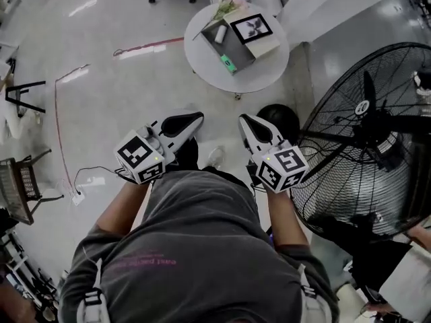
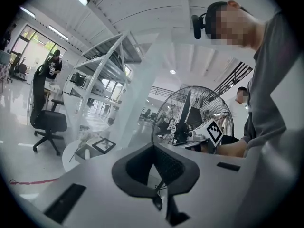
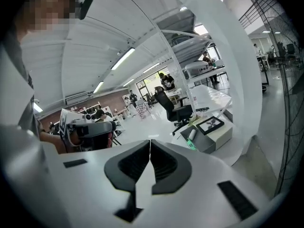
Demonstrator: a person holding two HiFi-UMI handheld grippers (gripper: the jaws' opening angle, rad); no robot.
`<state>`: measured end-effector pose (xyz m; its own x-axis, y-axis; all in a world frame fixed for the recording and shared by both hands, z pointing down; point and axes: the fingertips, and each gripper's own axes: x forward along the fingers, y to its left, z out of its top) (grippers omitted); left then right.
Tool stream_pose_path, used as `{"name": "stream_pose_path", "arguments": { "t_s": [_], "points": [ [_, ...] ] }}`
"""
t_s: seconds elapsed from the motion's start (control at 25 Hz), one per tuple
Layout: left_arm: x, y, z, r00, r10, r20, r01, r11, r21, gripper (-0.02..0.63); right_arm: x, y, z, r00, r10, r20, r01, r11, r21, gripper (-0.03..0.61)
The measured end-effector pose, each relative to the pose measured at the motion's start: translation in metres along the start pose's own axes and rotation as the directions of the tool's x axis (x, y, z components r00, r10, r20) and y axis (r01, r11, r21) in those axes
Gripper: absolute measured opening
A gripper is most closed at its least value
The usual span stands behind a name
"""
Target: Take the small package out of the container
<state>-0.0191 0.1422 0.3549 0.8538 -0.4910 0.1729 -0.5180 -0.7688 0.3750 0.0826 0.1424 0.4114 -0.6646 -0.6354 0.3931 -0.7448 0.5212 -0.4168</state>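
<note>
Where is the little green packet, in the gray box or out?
In. The green packet lies inside the gray box, near one corner, on the round table.

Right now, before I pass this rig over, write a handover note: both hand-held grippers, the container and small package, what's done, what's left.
Left hand-held gripper: shut, empty, in front of the torso.
Right hand-held gripper: shut, empty, beside it.
Gray container: on the round table ahead, apart from both grippers. Small green package at its near end, white roll lying in it.
Done: nothing yet. Left: step up, grip the package, lift it out.
</note>
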Motion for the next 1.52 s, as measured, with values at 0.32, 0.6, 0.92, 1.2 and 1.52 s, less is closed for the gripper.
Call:
{"name": "stream_pose_path", "arguments": {
  "t_s": [0.32, 0.6, 0.92, 1.2, 1.52],
  "points": [
    [0.008, 0.080, 0.019, 0.998, -0.045, -0.036, 0.044, 0.999, -0.027, 0.015, 0.074, -0.015, 0.027, 0.999, -0.042, -0.017, 0.042, 0.999, 0.021, 0.023],
    [0.010, 0.143, 0.041, 0.996, -0.075, -0.043, 0.074, 0.997, -0.035, 0.015, 0.125, -0.026, 0.051, 0.995, -0.094, -0.024, 0.095, 0.995, 0.028, 0.023],
    [0.015, 0.187, 0.057, 0.989, -0.131, -0.061, 0.129, 0.991, -0.037, 0.015, 0.156, -0.037, 0.065, 0.986, -0.163, -0.037, 0.164, 0.985, 0.044, 0.023],
    [0.026, 0.212, 0.060, 0.982, -0.171, -0.086, 0.167, 0.985, -0.045, 0.015, 0.172, -0.054, 0.064, 0.971, -0.230, -0.073, 0.231, 0.973, 0.007, 0.023],
    [0.046, 0.232, 0.044, 0.974, -0.187, -0.130, 0.177, 0.981, -0.084, 0.015, 0.193, -0.089, 0.041, 0.940, -0.300, -0.163, 0.280, 0.951, -0.132, 0.025]
  ]
}}
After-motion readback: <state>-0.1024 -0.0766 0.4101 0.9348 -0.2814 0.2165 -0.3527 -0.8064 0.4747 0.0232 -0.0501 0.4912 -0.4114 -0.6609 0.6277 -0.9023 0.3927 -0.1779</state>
